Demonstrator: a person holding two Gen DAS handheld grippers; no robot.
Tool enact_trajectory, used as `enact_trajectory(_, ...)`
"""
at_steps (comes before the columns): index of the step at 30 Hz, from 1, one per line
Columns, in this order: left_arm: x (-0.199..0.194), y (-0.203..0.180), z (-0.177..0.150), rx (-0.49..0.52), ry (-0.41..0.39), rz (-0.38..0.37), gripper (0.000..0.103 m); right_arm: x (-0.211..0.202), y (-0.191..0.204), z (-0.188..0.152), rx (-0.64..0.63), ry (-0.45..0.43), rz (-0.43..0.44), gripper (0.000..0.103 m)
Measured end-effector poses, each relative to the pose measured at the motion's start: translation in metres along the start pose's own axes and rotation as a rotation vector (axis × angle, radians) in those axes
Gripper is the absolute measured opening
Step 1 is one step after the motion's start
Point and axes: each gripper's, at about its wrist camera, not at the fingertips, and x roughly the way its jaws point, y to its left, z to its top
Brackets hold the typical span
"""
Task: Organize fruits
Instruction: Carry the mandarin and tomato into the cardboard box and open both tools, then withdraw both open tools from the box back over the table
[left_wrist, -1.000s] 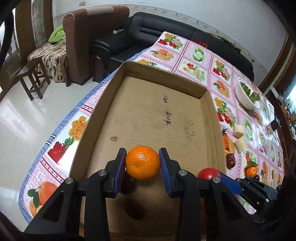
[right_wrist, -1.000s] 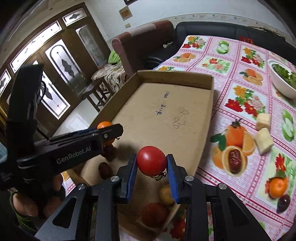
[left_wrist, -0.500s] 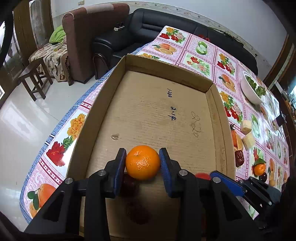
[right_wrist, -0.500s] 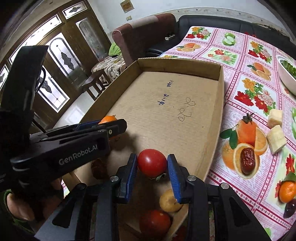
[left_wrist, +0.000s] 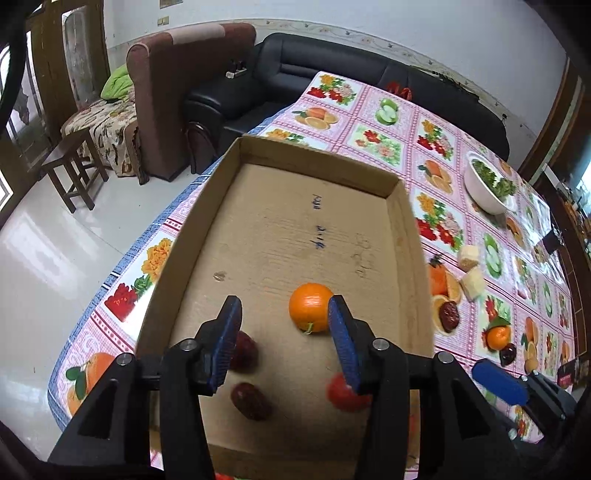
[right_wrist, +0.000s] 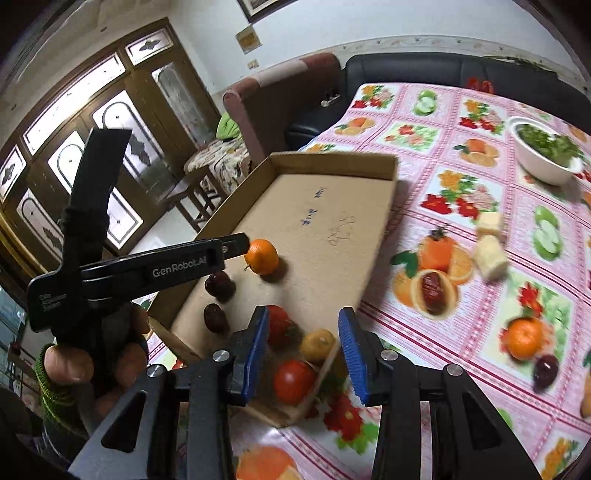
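right view only, yellow fruit (right_wrist: 318, 344) in box (right_wrist: 332, 162)

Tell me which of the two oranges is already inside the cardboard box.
The orange lying on the floor of the cardboard box, next to the left gripper. The other orange sits out on the tablecloth beside a dark fruit.

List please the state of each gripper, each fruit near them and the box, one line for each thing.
Left gripper: jaws open, just widened, holding nothing.
Right gripper: jaws open, just widened, holding nothing.
Orange: released, lying in the box.
Tomato: released, lying in the box.
Cardboard box: open-topped, on the table.
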Motion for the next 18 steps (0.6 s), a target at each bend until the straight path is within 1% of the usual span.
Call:
enact_trajectory(1,-0.003,-0.005,-0.002,0.006,-0.004,0.000,0.052,-0.005,-0.003,-0.002,0.009,-0.007,-0.005,0.041)
enact_trajectory(2,-0.006,-0.008,-0.003,0.010,-0.007,-0.001,0.053,-0.012,-0.009,-0.003,0.022,-0.017,-0.012,0.042)
enact_trajectory(5,-0.013,-0.023,-0.008,0.032,-0.014,-0.003,0.053,-0.031,-0.026,-0.009,0.059,-0.044,-0.036,0.047)
enact_trajectory(8,-0.019,-0.040,-0.014,0.069,-0.023,-0.001,0.053,-0.048,-0.046,-0.016,0.098,-0.067,-0.071,0.049)
enact_trajectory(12,-0.026,-0.061,-0.021,0.115,-0.032,-0.009,0.053,-0.069,-0.076,-0.029,0.165,-0.089,-0.117,0.049)
enact_trajectory(18,-0.031,-0.086,-0.030,0.160,-0.020,-0.033,0.053,-0.101,-0.117,-0.045,0.248,-0.130,-0.186,0.050)
